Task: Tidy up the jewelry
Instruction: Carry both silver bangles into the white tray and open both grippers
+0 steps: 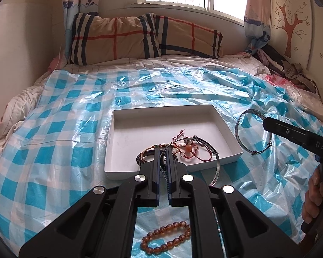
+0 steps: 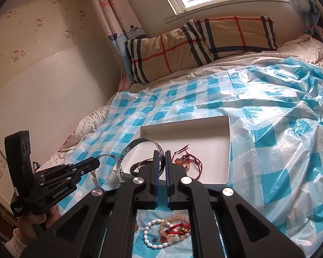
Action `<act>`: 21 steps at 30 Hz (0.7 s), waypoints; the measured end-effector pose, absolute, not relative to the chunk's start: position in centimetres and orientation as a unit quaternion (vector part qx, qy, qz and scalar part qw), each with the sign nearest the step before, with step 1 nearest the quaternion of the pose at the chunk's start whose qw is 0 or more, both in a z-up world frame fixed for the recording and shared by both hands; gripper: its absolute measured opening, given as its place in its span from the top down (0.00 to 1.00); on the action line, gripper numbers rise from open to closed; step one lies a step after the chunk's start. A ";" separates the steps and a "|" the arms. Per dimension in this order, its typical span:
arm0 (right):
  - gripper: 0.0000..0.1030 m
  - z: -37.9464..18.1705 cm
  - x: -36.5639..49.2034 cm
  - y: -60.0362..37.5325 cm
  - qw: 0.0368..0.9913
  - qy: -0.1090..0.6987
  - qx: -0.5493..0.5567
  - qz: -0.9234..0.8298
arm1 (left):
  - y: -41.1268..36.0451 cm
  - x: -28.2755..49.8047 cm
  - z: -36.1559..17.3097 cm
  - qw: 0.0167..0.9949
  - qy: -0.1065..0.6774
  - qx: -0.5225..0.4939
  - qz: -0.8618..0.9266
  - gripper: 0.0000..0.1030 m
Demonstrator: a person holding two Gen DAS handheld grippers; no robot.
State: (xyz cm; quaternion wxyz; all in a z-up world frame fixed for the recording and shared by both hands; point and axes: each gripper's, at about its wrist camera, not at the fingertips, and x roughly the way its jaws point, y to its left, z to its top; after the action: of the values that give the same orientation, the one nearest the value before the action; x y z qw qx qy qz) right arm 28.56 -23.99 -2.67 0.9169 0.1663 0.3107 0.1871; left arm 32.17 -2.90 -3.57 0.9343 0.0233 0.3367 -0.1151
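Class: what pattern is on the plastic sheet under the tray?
Blue and white checks; clearest in the left wrist view.

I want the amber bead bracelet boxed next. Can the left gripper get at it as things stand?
Probably not yet: the left gripper is shut on a silver bangle, and the amber bead bracelet lies beneath it, outside the white box.

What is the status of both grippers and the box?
Left gripper shut on a bangle. Right gripper shut on another bangle. Box holds bracelets. Nothing blocking.

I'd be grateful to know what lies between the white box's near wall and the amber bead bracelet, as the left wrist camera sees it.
In the left wrist view, only the left tongs cross between the white box and the amber bead bracelet; they are shut on a silver bangle.
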 end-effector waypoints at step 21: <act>0.94 -5.7 33.4 -24.1 0.915 0.324 0.171 0.172 | -3.7 37.9 -6.9 0.930 0.349 0.008 -0.118 0.95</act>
State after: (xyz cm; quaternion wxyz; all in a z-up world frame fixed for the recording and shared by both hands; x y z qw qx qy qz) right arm 33.42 -24.05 -5.66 0.9147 0.1706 0.3236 0.1719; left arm 37.88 -3.65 -6.91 0.9296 0.0078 0.3492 -0.1176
